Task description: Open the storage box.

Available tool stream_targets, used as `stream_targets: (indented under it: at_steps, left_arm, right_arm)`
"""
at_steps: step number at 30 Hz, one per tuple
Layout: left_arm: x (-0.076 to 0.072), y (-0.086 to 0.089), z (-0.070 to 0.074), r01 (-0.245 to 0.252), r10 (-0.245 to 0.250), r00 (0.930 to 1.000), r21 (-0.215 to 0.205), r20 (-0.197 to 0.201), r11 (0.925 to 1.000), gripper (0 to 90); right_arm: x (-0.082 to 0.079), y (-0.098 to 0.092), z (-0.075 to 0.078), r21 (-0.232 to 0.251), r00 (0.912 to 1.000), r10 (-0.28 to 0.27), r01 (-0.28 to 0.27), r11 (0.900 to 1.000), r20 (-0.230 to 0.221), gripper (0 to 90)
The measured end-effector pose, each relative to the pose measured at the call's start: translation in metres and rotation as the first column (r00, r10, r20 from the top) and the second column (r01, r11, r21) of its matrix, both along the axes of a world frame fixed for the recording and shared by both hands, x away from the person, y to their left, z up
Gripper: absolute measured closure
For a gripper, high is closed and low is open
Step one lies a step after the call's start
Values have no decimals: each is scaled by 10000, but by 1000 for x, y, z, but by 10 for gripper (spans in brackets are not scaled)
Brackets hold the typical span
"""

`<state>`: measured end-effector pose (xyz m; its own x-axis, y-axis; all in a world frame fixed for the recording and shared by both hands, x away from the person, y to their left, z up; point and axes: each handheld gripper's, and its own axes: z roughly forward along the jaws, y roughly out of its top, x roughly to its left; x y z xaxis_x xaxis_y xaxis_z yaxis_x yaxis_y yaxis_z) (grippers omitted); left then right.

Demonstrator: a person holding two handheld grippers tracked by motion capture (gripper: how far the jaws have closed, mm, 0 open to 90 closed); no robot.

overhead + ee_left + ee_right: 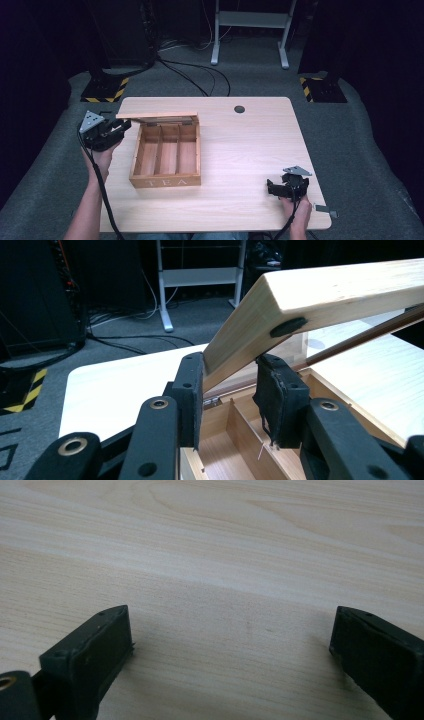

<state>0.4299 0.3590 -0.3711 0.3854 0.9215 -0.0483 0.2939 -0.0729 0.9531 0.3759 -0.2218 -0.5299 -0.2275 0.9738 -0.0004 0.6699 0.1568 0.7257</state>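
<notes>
A wooden tea box (165,156) with three bare compartments sits left of centre on the light wood table (240,145). Its lid (157,118) is raised on the far hinges and slopes over the back of the box. My left gripper (120,129) is at the lid's left corner and shut on it. In the left gripper view the two pads clamp the lid (320,300) edge, with my left gripper (230,371) above the open box (235,440). My right gripper (272,189) rests low near the table's front right, its jaws (232,630) wide open over bare tabletop.
A round cable hole (239,109) lies near the table's far edge. A white metal frame (250,30) and cables stand on the floor behind. Yellow-and-black striped bases (105,91) (320,90) flank the far corners. A small grey piece (325,209) sticks out at the front right corner.
</notes>
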Motion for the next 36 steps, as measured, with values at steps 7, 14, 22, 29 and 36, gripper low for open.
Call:
stream_targets:
  at_steps: [7, 14, 22, 29, 36]
  left_arm:
    - [10, 1, 8, -5, 5, 10000, 27, -55, 10000, 634]
    - [17, 2, 13, 42, -42, 9998, 16, -177, 10000, 635]
    - [19, 2, 14, 32, -33, 9998, -37, -185, 10000, 635]
    - [18, 2, 13, 50, -51, 9998, -57, -174, 10000, 634]
    - [18, 2, 12, 34, -35, 9999, -67, -134, 10000, 634]
  right_arm:
    - [0, 0, 0, -1, 10000, 0, 0, 10000, 1, 29]
    - [0, 0, 0, 0, 10000, 0, 0, 10000, 0, 29]
    - [0, 0, 0, -2, 10000, 2, -2, 10000, 2, 29]
    - [0, 0, 0, -3, 10000, 2, -2, 10000, 1, 29]
    - [0, 0, 0, -4, 10000, 2, -2, 10000, 3, 29]
